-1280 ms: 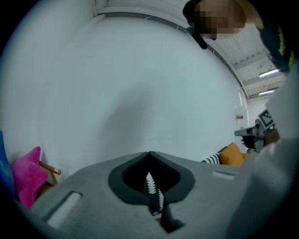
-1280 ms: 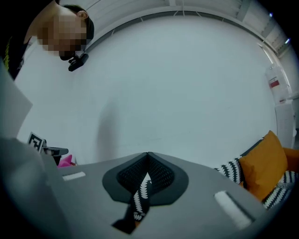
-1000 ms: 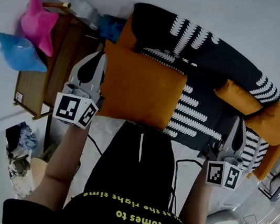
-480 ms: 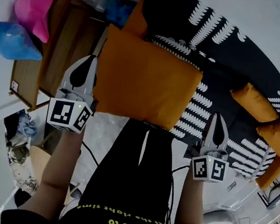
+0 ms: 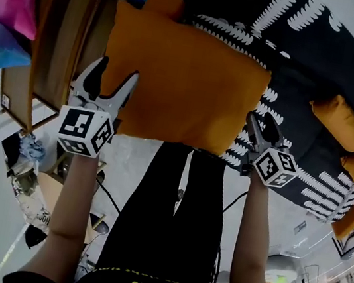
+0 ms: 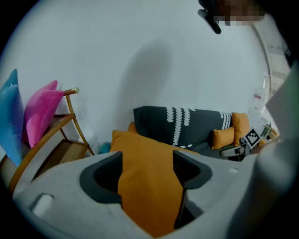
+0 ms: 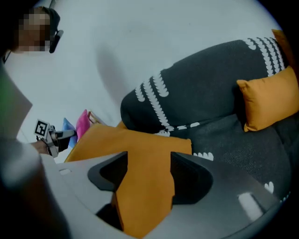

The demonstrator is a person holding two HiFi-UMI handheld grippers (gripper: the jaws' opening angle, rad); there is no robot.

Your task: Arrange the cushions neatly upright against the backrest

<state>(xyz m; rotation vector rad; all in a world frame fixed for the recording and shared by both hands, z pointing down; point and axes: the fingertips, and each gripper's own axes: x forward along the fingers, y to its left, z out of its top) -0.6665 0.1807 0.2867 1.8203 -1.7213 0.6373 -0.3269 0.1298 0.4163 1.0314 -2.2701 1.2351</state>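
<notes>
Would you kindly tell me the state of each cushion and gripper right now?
Large orange fabric cushion: lying flat on the dark patterned sofa seat, not upright.
Left gripper: jaws opening, cushion's edge between them.
Right gripper: jaws opening, cushion's edge between them.
Small orange cushion: upright against the backrest.
</notes>
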